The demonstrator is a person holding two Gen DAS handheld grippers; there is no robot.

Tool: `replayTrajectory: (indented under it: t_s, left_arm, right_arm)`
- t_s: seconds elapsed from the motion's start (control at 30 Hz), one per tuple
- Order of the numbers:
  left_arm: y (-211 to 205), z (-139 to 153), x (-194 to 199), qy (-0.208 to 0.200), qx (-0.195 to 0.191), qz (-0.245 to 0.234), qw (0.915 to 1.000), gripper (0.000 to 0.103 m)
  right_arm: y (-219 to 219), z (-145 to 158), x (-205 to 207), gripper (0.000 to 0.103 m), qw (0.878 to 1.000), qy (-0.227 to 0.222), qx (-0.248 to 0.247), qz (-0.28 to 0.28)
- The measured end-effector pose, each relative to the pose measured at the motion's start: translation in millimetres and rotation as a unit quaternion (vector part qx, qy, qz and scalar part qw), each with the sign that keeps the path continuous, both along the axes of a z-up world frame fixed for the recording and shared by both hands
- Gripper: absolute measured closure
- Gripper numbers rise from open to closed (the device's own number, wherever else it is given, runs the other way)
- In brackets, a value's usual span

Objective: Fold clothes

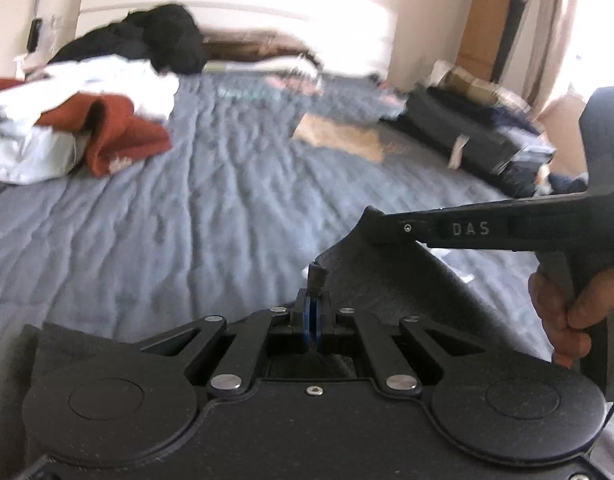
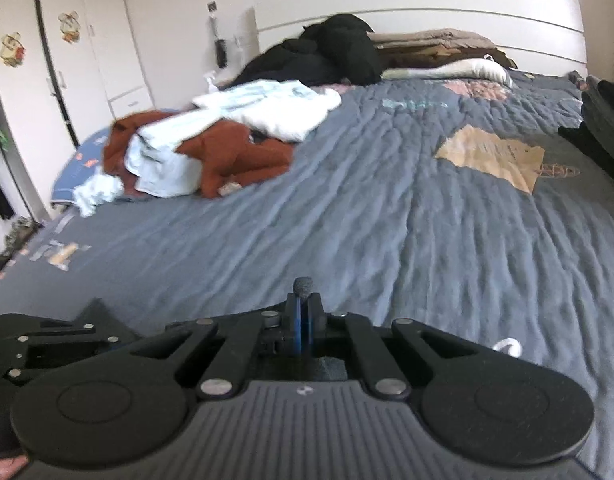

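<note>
A dark grey garment [image 1: 391, 280] hangs between both grippers, low over the blue-grey quilt [image 1: 211, 208]. My left gripper [image 1: 316, 280] is shut on a pinch of its edge. My right gripper [image 2: 303, 286] is shut on another pinch of the same cloth; it also shows in the left wrist view [image 1: 377, 220], clamping the garment's upper corner. A heap of unfolded clothes lies at the bed's left: a rust-red garment [image 2: 235, 156], pale blue cloth [image 2: 163, 148] and white cloth [image 2: 283, 116].
Black clothing [image 2: 331, 52] is piled by the white headboard [image 2: 427, 4]. A brown paper bag [image 2: 491, 152] lies on the quilt at the right, beside folded dark clothes [image 1: 467, 128]. A white wardrobe [image 2: 67, 60] stands left of the bed.
</note>
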State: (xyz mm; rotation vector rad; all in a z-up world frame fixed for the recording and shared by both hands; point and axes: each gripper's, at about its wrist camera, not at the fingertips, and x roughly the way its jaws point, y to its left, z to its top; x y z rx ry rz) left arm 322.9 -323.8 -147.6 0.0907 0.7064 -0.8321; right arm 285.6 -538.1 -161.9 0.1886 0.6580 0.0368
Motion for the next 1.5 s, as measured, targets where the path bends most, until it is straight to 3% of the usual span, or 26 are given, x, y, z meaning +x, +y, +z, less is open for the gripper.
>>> replayTrajectory:
  t_s: [0.1,0.13,0.2,0.23,0.27,0.3,0.4,0.6,0.8,0.93,1.07,1.2,1.27,1.5]
  left_arm:
    - [3,-12,0,0.018,0.012,0.005,0.9997,0.097]
    - [9,-10,-3,0.016,0.008,0.007,0.9998,0.095]
    - [24,-1,-11,0.01,-0.005,0.009,0.9999,0.091]
    - [32,6,-16,0.008,-0.012,0.01,0.9999,0.084]
    - [42,14,-23,0.006,-0.021,0.01,0.9997,0.079]
    - [53,24,-31,0.005,-0.033,0.01,0.9994,0.069]
    - [83,48,-68,0.019,-0.074,-0.003,0.9971,0.067]
    - [115,59,-179,0.106,-0.143,-0.053,0.9827,0.067]
    - [126,27,-254,0.192,-0.165,-0.054,0.9661,0.067]
    - [126,10,-285,0.207,-0.155,-0.065,0.9638,0.067]
    - [118,4,-301,0.2,-0.133,-0.082,0.9673,0.067]
    - [118,-4,-309,0.21,-0.133,-0.084,0.9649,0.067]
    - [115,-6,-312,0.206,-0.13,-0.094,0.9652,0.067]
    - [109,-14,-326,0.176,-0.102,-0.105,0.9734,0.067]
  right_arm:
    - [6,-23,7,0.093,0.999,0.046,-0.025,-0.007]
    - [9,-22,2,0.088,0.999,0.043,-0.028,-0.003]
    - [9,-10,-20,0.077,1.0,0.026,-0.015,-0.001]
    - [6,-1,-33,0.064,1.0,0.018,-0.004,0.0]
    - [4,9,-52,0.059,1.0,0.007,0.006,-0.002]
    - [1,19,-71,0.055,1.0,-0.003,0.015,-0.004]
    - [-8,48,-132,0.05,0.998,-0.025,0.055,-0.021]
    - [-13,56,-257,0.047,0.986,-0.027,0.106,-0.125]
    - [-14,28,-350,0.047,0.964,0.009,0.131,-0.233]
    - [-11,15,-391,0.047,0.952,0.011,0.138,-0.272]
    - [-9,-4,-422,0.047,0.94,0.021,0.154,-0.304]
    - [-13,-22,-432,0.047,0.933,0.061,0.156,-0.317]
    - [-15,-25,-438,0.047,0.929,0.058,0.171,-0.322]
    - [-17,-36,-438,0.046,0.92,0.071,0.204,-0.326]
